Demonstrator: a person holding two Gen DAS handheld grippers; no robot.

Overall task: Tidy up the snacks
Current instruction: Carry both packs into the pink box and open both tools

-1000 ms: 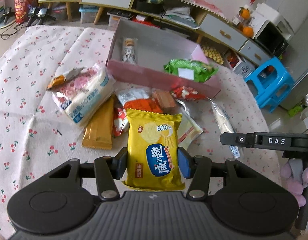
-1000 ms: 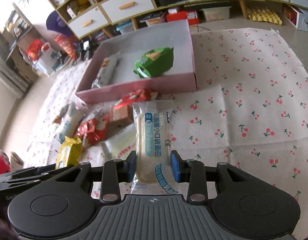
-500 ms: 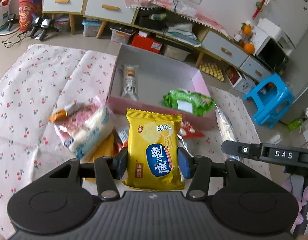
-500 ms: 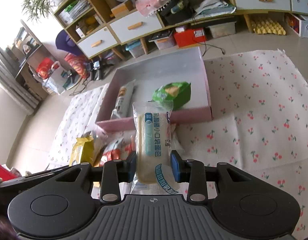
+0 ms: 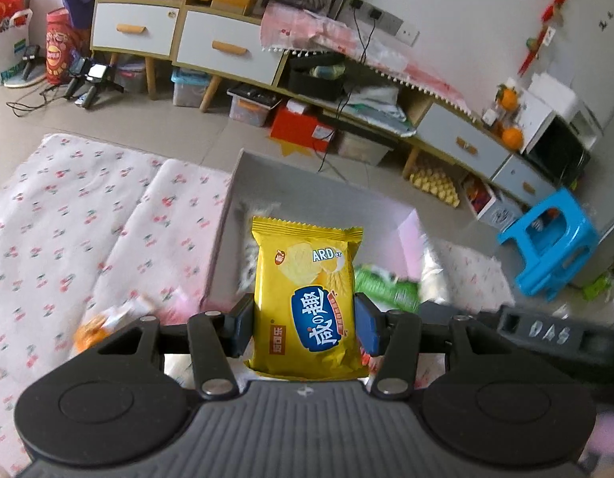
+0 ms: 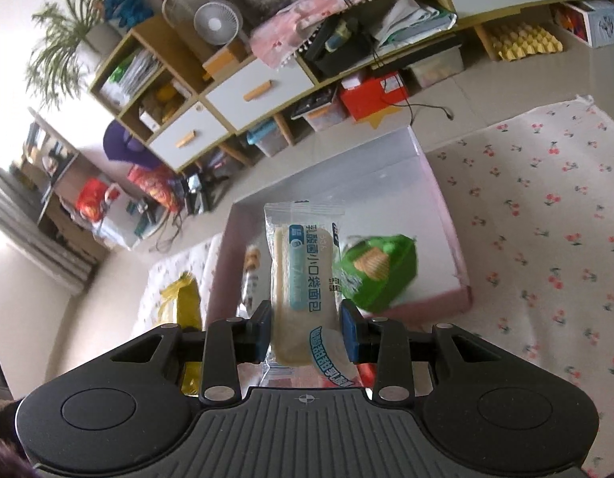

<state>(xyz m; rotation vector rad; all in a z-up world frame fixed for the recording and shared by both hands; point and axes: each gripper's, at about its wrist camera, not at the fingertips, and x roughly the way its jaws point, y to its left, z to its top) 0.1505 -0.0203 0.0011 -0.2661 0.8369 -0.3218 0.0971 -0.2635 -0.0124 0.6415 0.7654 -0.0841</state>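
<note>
Both tongs are clamped on packets and have risen and pushed forward since a second ago: then the loose pile of snacks filled the near ground in both views; now that pile has mostly dropped below the frames and the pink box sits right behind each held packet.

Left tongs (image 5: 303,324) grip the yellow chip packet (image 5: 305,298) upright by its long edges, blue pads pressed into both sides. Its print reads "ARD" near the top, above a blue oval with large white Chinese characters.

Right tongs (image 6: 307,330) squeeze the clear bread packet (image 6: 301,279), also upright; blue Chinese lettering runs down its front, too fine to read in full.

In the pink box (image 6: 446,215) a green snack bag (image 6: 376,273) lies at the near right, close to the near wall, and a slim packet (image 6: 251,267) lies along the left wall, blurred. The far half of the box floor is bare, and so is the strip between the two items.

Under the box lies the cherry-print cloth (image 6: 546,219), which is open to the right. An orange-and-white wrapper (image 5: 107,320) lies blurred on the cloth at the near left. In the left view, a black bar marked "DAS" (image 5: 546,332) crosses the near right. Beyond the box's far edge, the floor runs to a low cabinet (image 5: 227,46) with storage bins under it.
</note>
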